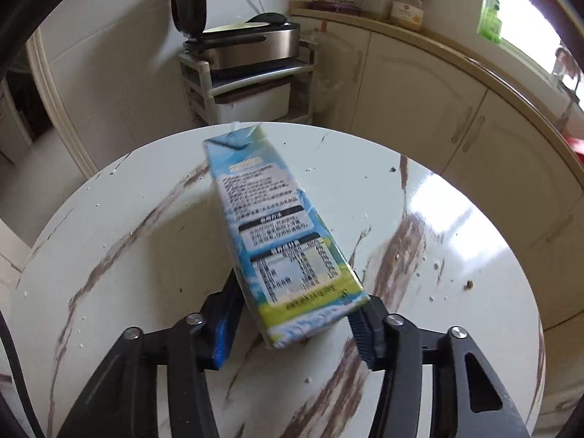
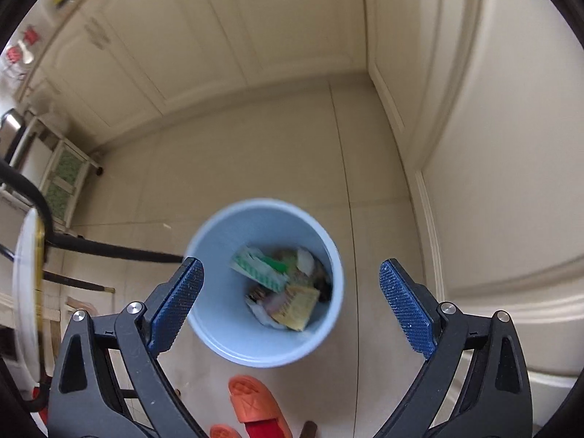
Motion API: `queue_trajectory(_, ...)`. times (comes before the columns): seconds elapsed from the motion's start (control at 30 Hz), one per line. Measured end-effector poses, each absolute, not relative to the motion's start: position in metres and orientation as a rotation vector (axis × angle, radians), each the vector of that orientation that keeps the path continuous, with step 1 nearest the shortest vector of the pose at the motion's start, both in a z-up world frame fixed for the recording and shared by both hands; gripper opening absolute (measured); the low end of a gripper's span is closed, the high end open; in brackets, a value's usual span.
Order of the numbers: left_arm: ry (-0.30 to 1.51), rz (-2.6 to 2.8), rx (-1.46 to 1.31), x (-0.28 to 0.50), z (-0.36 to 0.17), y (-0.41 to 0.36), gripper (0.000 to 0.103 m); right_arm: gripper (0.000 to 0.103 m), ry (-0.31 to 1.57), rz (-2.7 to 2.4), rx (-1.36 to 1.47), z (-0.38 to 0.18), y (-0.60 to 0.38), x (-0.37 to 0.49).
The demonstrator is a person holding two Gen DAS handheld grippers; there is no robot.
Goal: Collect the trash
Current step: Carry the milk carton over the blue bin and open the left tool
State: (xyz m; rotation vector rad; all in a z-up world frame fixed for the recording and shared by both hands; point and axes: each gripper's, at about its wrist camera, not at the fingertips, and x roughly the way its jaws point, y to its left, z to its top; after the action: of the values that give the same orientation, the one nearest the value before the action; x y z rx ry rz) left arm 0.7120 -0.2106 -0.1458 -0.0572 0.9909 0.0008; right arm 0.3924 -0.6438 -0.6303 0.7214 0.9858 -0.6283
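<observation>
Kitchen floor (image 2: pixel 255 153), pale tile, fills most of the right wrist view, cream cabinet doors (image 2: pixel 204 36) along its far edge. Round marble-pattern surface (image 1: pixel 120 226), white with brown veining, fills the left wrist view; crumbs (image 1: pixel 469 284) scattered over its right side, small white specks elsewhere. Behind it a wheeled rack (image 1: pixel 252 84) carrying a steel-sided appliance with its dark lid raised; curved cream cabinets (image 1: pixel 419 84) to the right. Light blue waste bin (image 2: pixel 219 321) stands on the floor, seen from above, lying between the tips of the right claw (image 2: pixel 292 304) in the picture but well below them; wrappers and a green-and-white carton (image 2: pixel 261 268) lie at its bottom. Right claw spread wide, blue pads bare, nothing between them. Orange slipper (image 2: pixel 255 407) on the floor just below the bin in the view. Milk carton (image 1: pixel 277 230), blue and green with a printed nutrition panel, lies tilted on the surface, its near end between the left claw's pads. Left claw (image 1: pixel 297 321) narrowed onto that end, both blue pads against the carton's sides, gripping it. Picture slightly blurred.
</observation>
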Motion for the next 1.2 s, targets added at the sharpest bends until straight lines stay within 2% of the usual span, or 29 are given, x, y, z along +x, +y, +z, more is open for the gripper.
queue_trajectory(0.07, 0.990, -0.037, -0.027, 0.705, -0.146, -0.204, 0.037, 0.097, 1.032, -0.632, 0.786, -0.663, -0.650, 0.387)
queue_trajectory(0.23, 0.913, -0.141, 0.071, 0.664, -0.135, -0.198, 0.037, 0.094, 1.110, -0.591, 0.949, -0.736, -0.662, 0.385)
queue_trajectory(0.3, 0.902, -0.183, 0.076, 0.648, -0.134, -0.195, 0.037, 0.084, 1.128, -0.546, 1.015, -0.759, -0.663, 0.387)
queue_trajectory(0.37, 0.871, -0.234, 0.094, 0.634, -0.131, -0.197, 0.037, 0.055, 1.151, -0.535, 1.041, -0.772, -0.662, 0.389)
queue_trajectory(0.4, 0.858, -0.254, 0.097, 0.628, -0.127, -0.200, 0.037, 0.049, 1.155, -0.530, 1.048, -0.776, -0.659, 0.387)
queue_trajectory(0.43, 0.850, -0.286, 0.097, 0.625, -0.124, -0.202, 0.037, 0.049, 1.158, -0.536, 1.047, -0.778, -0.657, 0.386)
queue_trajectory(0.5, 0.825, -0.342, 0.106, 0.614, -0.115, -0.215, 0.037, 0.037, 1.163, -0.559, 1.034, -0.778, -0.660, 0.383)
queue_trajectory(0.53, 0.811, -0.365, 0.127, 0.611, -0.112, -0.224, 0.037, 0.024, 1.166, -0.572, 1.038, -0.779, -0.662, 0.380)
queue_trajectory(0.57, 0.806, -0.389, 0.136, 0.605, -0.110, -0.232, 0.037, 0.016, 1.165, -0.579, 1.051, -0.782, -0.664, 0.376)
queue_trajectory(0.77, 0.727, -0.558, 0.239, 0.567, -0.094, -0.310, 0.037, 0.016, 1.118, -0.527, 1.082, -0.788, -0.669, 0.366)
queue_trajectory(0.93, 0.690, -0.649, 0.346, 0.526, -0.107, -0.392, 0.037, 0.016, 1.089, -0.508, 1.118, -0.791, -0.673, 0.362)
queue_trajectory(1.1, 0.760, -0.728, 0.365, 0.510, -0.159, -0.460, 0.037, 0.016, 1.072, -0.494, 1.136, -0.796, -0.675, 0.363)
queue_trajectory(1.2, 0.856, -0.732, 0.406, 0.512, -0.214, -0.488, 0.037, 0.016, 1.066, -0.488, 1.143, -0.797, -0.676, 0.363)
